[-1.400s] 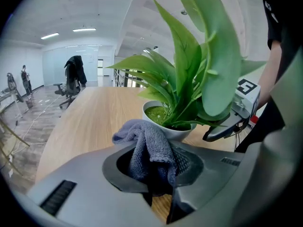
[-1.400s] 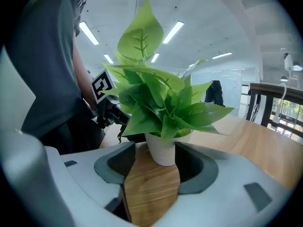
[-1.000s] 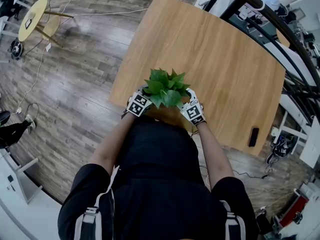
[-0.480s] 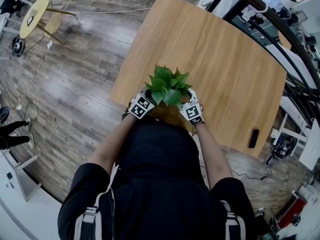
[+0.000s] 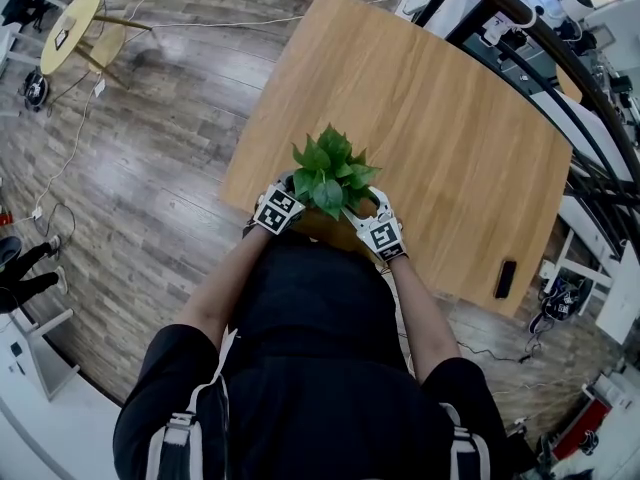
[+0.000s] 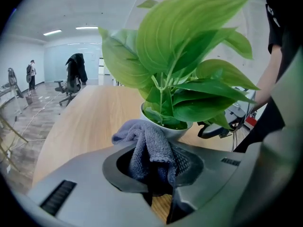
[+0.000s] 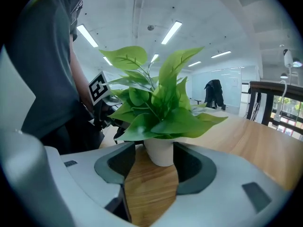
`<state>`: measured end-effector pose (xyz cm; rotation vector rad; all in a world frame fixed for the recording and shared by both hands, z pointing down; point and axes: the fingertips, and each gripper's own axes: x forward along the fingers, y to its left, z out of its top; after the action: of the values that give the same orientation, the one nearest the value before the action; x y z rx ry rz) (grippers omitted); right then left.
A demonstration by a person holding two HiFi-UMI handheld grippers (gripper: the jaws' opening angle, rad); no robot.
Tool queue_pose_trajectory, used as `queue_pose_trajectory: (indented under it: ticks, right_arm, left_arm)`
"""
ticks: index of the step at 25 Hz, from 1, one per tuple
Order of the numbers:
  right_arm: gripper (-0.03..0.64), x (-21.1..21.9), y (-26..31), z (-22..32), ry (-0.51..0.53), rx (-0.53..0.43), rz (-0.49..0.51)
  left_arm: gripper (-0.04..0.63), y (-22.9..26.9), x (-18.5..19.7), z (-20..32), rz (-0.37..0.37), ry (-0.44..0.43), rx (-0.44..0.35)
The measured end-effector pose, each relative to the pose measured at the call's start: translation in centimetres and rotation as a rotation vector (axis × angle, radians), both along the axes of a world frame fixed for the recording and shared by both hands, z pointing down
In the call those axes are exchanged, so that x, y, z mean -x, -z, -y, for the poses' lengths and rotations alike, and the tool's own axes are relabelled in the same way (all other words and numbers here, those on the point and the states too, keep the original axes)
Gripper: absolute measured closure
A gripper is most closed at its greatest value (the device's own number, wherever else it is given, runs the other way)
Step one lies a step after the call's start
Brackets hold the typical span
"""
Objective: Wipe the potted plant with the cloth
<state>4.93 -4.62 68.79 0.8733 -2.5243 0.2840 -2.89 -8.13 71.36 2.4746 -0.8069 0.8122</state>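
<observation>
The potted plant (image 5: 328, 171) has broad green leaves and a small white pot (image 7: 160, 152); it stands near the front edge of the wooden table (image 5: 440, 128). My left gripper (image 5: 278, 208) sits just left of it, shut on a bunched grey-blue cloth (image 6: 149, 146) that rests against the pot's rim (image 6: 166, 128) under the leaves. My right gripper (image 5: 382, 234) is at the plant's right. In the right gripper view its jaws (image 7: 161, 161) stand wide on either side of the pot, with a strip of table showing on the left side.
A black phone-like slab (image 5: 505, 276) lies near the table's right front edge. A dark railing (image 5: 560, 63) runs past the table's far right. A round yellow side table (image 5: 66, 36) stands on the wood floor at far left. A distant person (image 6: 31, 73) stands in the room.
The plant has shifted slightly left and its leaves stand a little higher. The right gripper has dropped a bit toward me. The left gripper has stayed beside the pot.
</observation>
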Motion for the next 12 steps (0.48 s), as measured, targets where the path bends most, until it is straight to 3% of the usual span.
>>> queue_pose_trajectory:
  ticks: [3,8,12]
  right_arm:
    - [0.368,-1.1,0.1,1.3,-0.041,-0.017,-0.018]
    - [0.368,-0.5,0.3,2.2,0.016,-0.019,-0.029]
    - [0.368,-0.3,0.1,2.3,0.005,-0.005,-0.025]
  left_arm:
    - [0.482,0.0,-0.1,-0.3,0.003,-0.011,-0.002]
    - [0.482,-0.1,-0.3,-0.2,0.005,-0.013,0.0]
    - [0.482,0.0,-0.3,-0.4,0.012,-0.021,-0.005]
